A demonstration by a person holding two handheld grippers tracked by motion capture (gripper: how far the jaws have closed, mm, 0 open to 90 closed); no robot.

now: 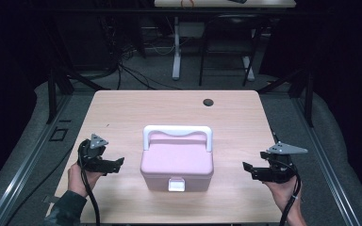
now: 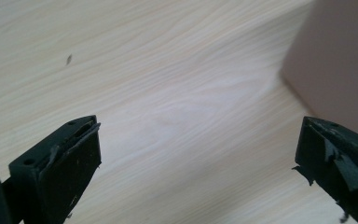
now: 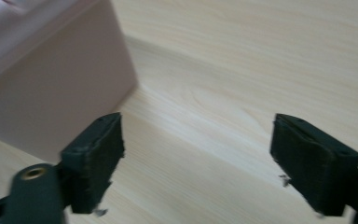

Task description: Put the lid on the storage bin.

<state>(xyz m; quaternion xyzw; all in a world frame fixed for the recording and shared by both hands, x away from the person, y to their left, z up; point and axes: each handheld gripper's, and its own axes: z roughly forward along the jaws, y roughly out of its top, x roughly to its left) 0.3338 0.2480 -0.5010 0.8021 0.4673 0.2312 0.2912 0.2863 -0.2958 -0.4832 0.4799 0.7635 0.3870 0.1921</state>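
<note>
A pink lidded box [image 1: 176, 165] with a white handle [image 1: 177, 132] and a white front latch [image 1: 176, 184] stands closed in the middle of the table. My left gripper [image 1: 119, 164] is left of it, low over the wood, open, jaws empty and pointing toward the box. In the left gripper view the box wall [image 2: 335, 65] sits at the upper right, beyond the jaws. My right gripper [image 1: 248, 170] is right of the box, also open and empty. In the right gripper view the box side [image 3: 51, 88] fills the upper left.
The light wooden table [image 1: 122, 113] has a dark round grommet [image 1: 208, 102] near its far edge. Bare wood lies on both sides of the box. Behind the table are a second desk's legs [image 1: 176, 56], cables and dark curtains.
</note>
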